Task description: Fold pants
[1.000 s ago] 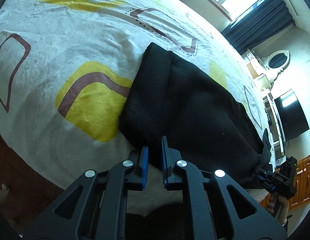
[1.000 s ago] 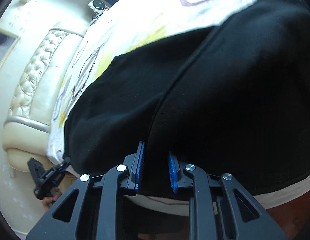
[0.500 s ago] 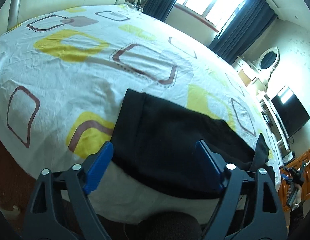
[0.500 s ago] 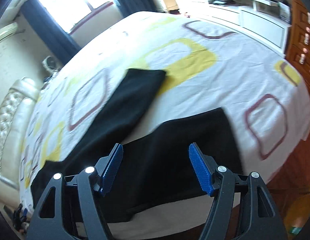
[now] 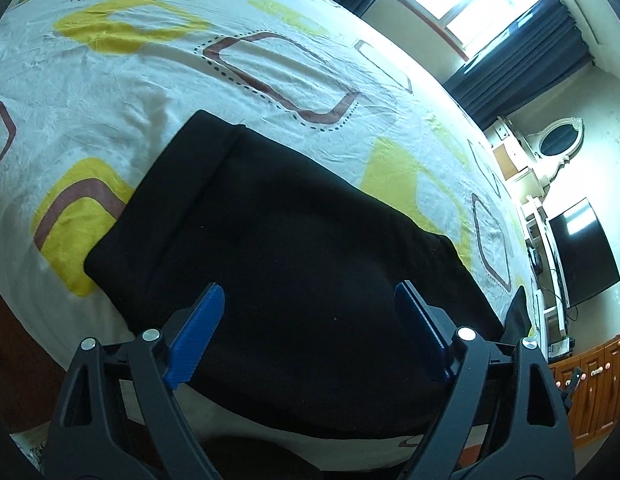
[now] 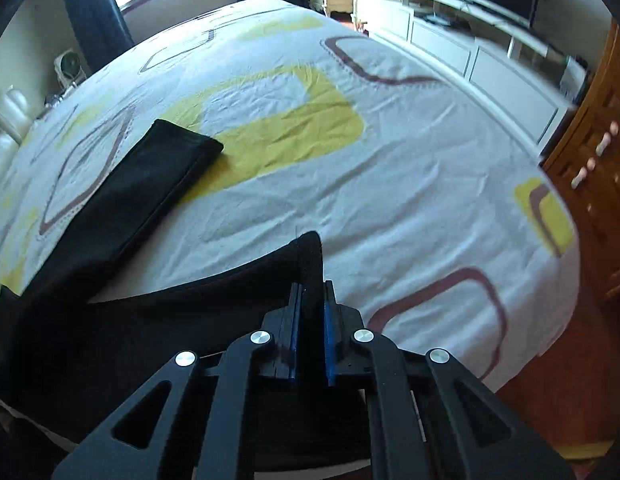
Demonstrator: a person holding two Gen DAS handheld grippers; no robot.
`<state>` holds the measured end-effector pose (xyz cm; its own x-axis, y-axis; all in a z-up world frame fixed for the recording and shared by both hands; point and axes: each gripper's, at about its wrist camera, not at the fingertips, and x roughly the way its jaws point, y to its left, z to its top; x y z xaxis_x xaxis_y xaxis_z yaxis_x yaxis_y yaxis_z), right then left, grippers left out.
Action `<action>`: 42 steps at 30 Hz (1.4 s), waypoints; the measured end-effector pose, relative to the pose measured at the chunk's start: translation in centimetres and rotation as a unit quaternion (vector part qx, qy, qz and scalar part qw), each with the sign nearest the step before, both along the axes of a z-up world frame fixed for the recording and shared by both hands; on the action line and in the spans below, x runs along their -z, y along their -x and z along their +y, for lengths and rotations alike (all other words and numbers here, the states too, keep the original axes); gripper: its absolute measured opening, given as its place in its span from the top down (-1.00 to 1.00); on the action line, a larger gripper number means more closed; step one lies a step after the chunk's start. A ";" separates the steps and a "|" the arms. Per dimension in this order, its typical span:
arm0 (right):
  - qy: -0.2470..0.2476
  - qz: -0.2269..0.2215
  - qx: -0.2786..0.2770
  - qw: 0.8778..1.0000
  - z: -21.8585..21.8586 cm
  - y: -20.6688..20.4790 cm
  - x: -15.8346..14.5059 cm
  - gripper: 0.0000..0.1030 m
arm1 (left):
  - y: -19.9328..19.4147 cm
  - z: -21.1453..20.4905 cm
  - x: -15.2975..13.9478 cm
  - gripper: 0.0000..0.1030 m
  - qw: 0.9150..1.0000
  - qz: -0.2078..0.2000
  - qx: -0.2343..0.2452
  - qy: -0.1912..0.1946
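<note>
Black pants (image 5: 294, 248) lie on a bed with a white sheet (image 5: 150, 92) printed with yellow and brown squares. In the left wrist view the waist end spreads near the bed's front edge, and my left gripper (image 5: 310, 300) hovers over it, open wide, its blue pads (image 5: 198, 332) clear of the cloth. In the right wrist view one leg (image 6: 134, 188) stretches away toward the upper left. The hem corner of the nearer leg (image 6: 310, 256) is pinched up between the blue pads of my right gripper (image 6: 311, 300), which is shut on it.
White low cabinets (image 6: 469, 52) and a dark TV (image 5: 581, 252) line the far wall. Wooden drawers (image 6: 601, 168) stand right of the bed. Dark curtains (image 5: 521, 60) frame a bright window. Reddish floor (image 6: 529, 412) shows beyond the bed's edge.
My left gripper let go of the waist edge, opened wide and drew back a little. My right gripper swung from the waist end to the leg hem, opened, then shut on the hem corner.
</note>
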<state>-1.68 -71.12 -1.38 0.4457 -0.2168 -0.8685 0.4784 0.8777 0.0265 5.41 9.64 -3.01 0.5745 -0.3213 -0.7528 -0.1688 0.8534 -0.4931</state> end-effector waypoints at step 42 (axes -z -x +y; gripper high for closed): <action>-0.153 -0.109 0.096 0.978 9.8 -11.4 -4.1 0.83 | -1.0 -3.9 2.1 -0.95 0.995 0.014 0.069 -0.069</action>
